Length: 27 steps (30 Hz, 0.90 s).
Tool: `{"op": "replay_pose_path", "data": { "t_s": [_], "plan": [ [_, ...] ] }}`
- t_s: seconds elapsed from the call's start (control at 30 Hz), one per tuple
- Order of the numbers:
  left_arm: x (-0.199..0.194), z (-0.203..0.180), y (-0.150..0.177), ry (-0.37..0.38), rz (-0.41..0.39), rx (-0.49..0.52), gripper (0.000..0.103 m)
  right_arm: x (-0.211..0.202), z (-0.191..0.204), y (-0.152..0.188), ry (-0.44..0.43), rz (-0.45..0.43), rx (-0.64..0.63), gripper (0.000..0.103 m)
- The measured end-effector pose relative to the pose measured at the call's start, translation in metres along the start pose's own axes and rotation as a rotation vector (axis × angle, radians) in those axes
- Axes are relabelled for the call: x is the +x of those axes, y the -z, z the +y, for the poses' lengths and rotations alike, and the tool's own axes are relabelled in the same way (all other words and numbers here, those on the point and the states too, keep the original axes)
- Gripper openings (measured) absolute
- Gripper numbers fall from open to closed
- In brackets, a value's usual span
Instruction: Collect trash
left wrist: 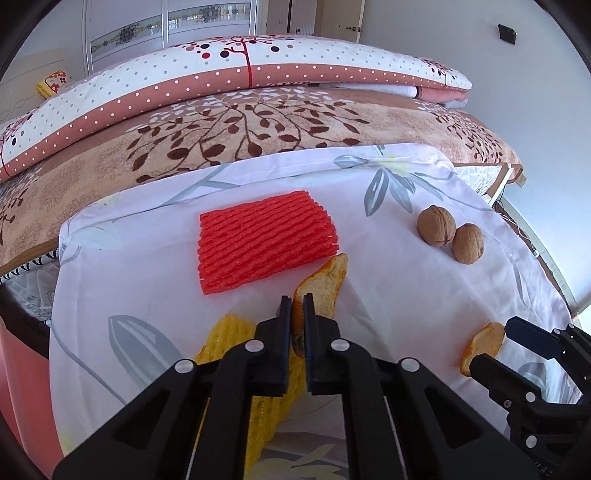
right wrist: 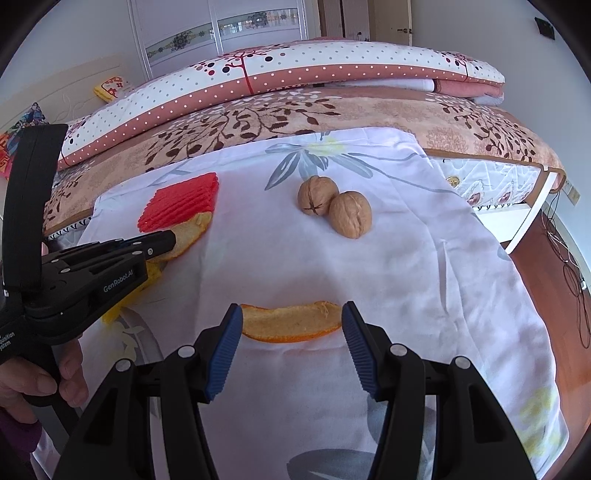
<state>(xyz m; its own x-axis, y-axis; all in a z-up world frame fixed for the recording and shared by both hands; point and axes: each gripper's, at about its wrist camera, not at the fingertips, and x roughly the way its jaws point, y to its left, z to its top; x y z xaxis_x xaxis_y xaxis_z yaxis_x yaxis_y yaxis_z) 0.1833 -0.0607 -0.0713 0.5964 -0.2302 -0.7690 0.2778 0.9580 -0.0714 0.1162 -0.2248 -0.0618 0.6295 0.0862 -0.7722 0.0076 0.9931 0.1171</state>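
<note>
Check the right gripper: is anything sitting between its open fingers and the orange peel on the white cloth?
Nothing visible does. The right gripper is open, and the orange peel lies flat on the white cloth between its fingertips. The walnuts sit farther back.

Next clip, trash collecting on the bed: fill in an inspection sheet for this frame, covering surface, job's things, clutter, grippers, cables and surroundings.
Surface: white floral cloth spread over a bed.
Job's things: long orange peel pinched at its near end; second orange peel lying flat; red foam net and yellow foam net on the cloth.
Clutter: two walnuts, touching.
Grippers: left gripper shut on the long orange peel; right gripper open, jaws either side of the second orange peel.
Cables: dark cables on the floor at the right.
Surroundings: folded quilts, wardrobe, door.
</note>
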Motion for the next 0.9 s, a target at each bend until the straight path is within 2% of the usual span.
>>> {"op": "replay_pose_path", "data": {
  "t_s": [0.27, 0.3, 0.33, 0.43, 0.5, 0.57, 0.63, 0.9],
  "plan": [
    [-0.024, 0.007, 0.005, 0.018, -0.017, -0.045, 0.005, 0.0, -0.001, -0.001, -0.005, -0.002, 0.01, 0.054],
    [-0.028, 0.008, 0.006, 0.021, -0.02, -0.055, 0.005, 0.0, -0.002, -0.001, -0.002, -0.002, 0.015, 0.051],
    [-0.032, 0.009, 0.007, 0.024, -0.024, -0.063, 0.005, 0.001, -0.004, -0.002, 0.003, 0.004, 0.021, 0.04],
    [-0.043, 0.009, 0.01, 0.034, -0.032, -0.077, 0.005, 0.007, -0.013, -0.001, -0.002, 0.032, 0.056, 0.025],
    [-0.049, 0.007, 0.013, 0.033, -0.041, -0.073, 0.005, 0.009, -0.02, 0.001, -0.002, 0.042, 0.079, 0.012],
    [-0.053, 0.007, 0.015, 0.033, -0.047, -0.072, 0.005, 0.008, -0.024, 0.001, -0.012, 0.047, 0.097, 0.01],
    [-0.056, 0.007, 0.017, 0.037, -0.049, -0.077, 0.005, 0.006, -0.025, 0.002, -0.008, 0.042, 0.097, 0.0],
    [-0.068, 0.012, 0.022, 0.046, -0.065, -0.102, 0.005, -0.014, -0.024, -0.005, -0.026, -0.018, 0.073, 0.0]
  ]
}}
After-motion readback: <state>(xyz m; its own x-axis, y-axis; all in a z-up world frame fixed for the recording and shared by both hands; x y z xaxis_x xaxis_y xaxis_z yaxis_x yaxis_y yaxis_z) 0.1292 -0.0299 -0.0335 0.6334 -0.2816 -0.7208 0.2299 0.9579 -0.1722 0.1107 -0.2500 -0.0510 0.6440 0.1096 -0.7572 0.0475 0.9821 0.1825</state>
